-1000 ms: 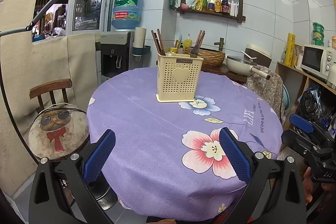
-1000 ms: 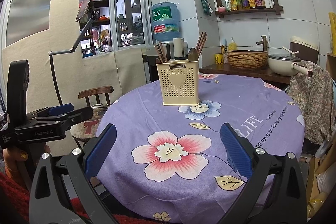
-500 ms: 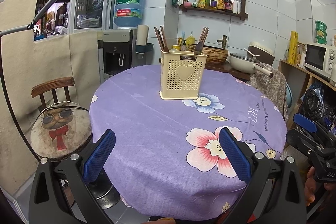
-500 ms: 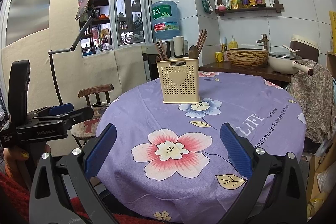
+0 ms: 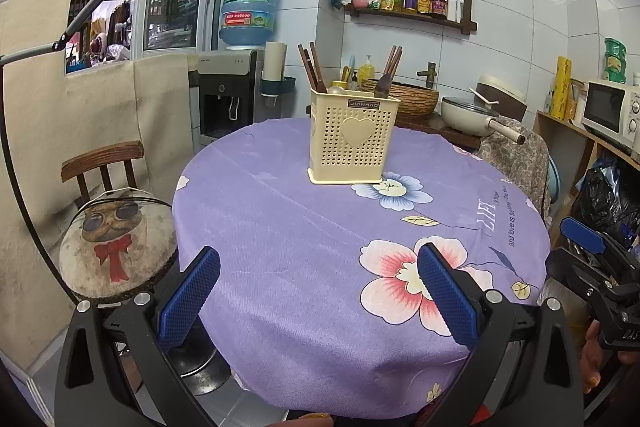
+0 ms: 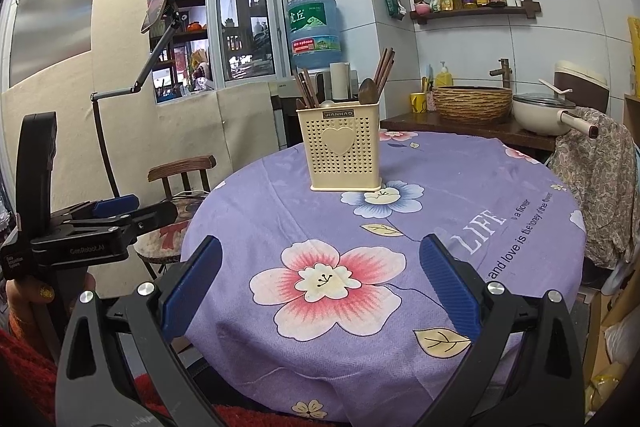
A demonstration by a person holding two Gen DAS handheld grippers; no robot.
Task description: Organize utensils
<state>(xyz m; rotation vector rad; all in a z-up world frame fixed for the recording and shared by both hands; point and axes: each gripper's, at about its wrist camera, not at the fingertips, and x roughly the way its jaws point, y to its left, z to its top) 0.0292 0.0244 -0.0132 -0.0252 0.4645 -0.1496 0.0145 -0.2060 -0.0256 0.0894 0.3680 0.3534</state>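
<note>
A cream perforated utensil holder (image 5: pixel 352 141) (image 6: pixel 341 149) with a heart on its front stands upright on the round table's purple floral cloth (image 5: pixel 304 251) (image 6: pixel 440 187). Brown chopsticks (image 5: pixel 310 67) (image 6: pixel 384 69) and a dark spoon (image 6: pixel 367 91) stick out of it. My left gripper (image 5: pixel 318 293) is open and empty, near the table's front edge, well short of the holder. My right gripper (image 6: pixel 318 285) is open and empty too, over the front of the cloth. Each gripper shows at the side of the other's view.
A wooden chair with a cat cushion (image 5: pixel 116 247) stands left of the table. A water dispenser (image 5: pixel 232 95) sits behind it. A woven basket (image 6: pixel 472 103), a pot (image 6: pixel 544 115) and a microwave (image 5: pixel 610 111) line the back right counter. A phone on an arm (image 6: pixel 158 3) hangs at the left.
Both grippers have drawn back a little from the table, so the holder looks smaller and higher in view. Their jaws stayed open.
</note>
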